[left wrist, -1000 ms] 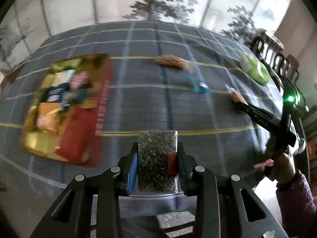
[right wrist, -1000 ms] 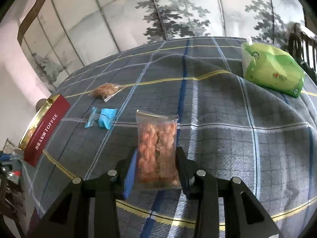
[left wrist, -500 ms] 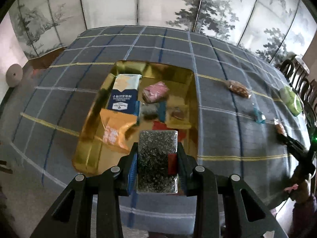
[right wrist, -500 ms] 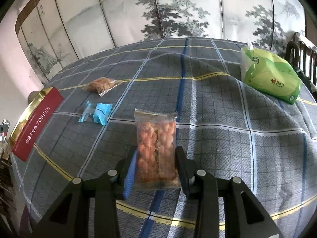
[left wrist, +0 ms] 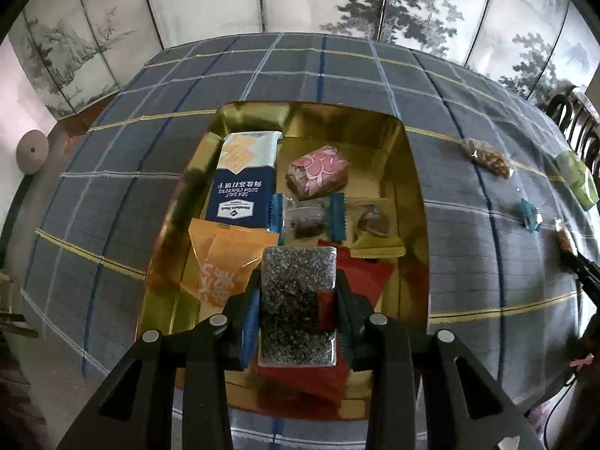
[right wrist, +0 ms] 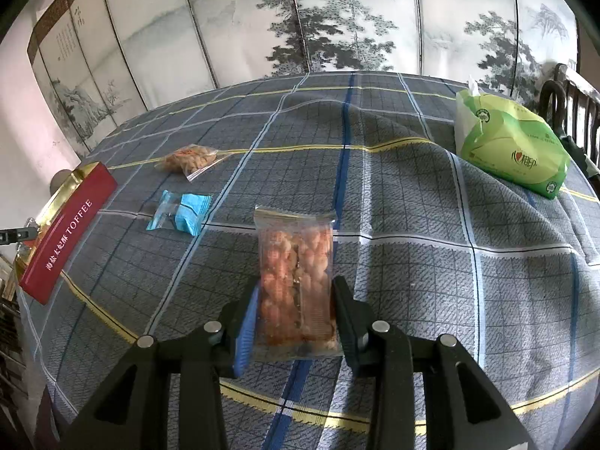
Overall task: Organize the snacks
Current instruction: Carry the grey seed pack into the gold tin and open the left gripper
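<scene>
The left gripper (left wrist: 296, 300) is gripping a dark speckled clear-wrapped bar (left wrist: 297, 292) over the lower centre of the gold rectangular tin (left wrist: 407, 172), whose bare floor is showing at upper right; a second ago the tin was lying at frame left. The right gripper (right wrist: 294, 300) is still clamping a clear packet of orange nuts (right wrist: 296, 281) above open grey checked cloth (right wrist: 431, 262).
</scene>
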Available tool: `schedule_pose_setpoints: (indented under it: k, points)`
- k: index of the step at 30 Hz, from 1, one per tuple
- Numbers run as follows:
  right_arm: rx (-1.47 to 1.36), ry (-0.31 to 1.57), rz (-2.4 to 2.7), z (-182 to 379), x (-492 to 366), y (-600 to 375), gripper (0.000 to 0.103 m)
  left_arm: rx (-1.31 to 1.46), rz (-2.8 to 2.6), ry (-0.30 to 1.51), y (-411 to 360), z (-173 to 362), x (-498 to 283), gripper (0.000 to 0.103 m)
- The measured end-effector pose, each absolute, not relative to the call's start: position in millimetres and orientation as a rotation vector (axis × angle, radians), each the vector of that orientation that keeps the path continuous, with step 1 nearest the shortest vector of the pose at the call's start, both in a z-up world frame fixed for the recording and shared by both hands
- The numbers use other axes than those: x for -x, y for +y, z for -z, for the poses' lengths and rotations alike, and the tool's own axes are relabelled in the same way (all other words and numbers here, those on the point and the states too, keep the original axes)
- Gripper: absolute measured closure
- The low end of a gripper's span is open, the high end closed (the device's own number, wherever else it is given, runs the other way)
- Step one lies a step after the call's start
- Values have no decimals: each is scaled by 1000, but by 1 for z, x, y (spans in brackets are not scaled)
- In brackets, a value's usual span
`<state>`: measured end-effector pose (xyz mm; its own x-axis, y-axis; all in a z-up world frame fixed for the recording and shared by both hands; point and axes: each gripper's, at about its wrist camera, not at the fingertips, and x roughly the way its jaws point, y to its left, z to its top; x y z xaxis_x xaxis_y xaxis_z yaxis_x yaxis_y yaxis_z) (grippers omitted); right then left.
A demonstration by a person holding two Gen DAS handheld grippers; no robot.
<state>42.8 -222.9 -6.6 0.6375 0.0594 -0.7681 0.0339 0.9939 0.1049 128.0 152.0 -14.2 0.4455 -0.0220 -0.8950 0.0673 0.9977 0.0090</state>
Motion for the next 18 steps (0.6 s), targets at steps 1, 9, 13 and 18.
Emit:
schedule_pose_setpoints:
  k: [1, 9, 13, 18]
  points:
    - [-113, 880, -15, 7, -43, -223, 65, -51, 51, 1108, 152, 15, -129, 72]
    - [-114, 880, -17, 7, -43, -223, 65, -96, 14, 1081, 147, 19, -126, 69]
    - [-131, 878, -11, 7, -43, -223, 65, -145, -41, 1021, 142, 11, -118, 42]
    - [-176, 901, -24, 4, -43, -221, 65, -198, -91, 946, 134, -4, -102, 36]
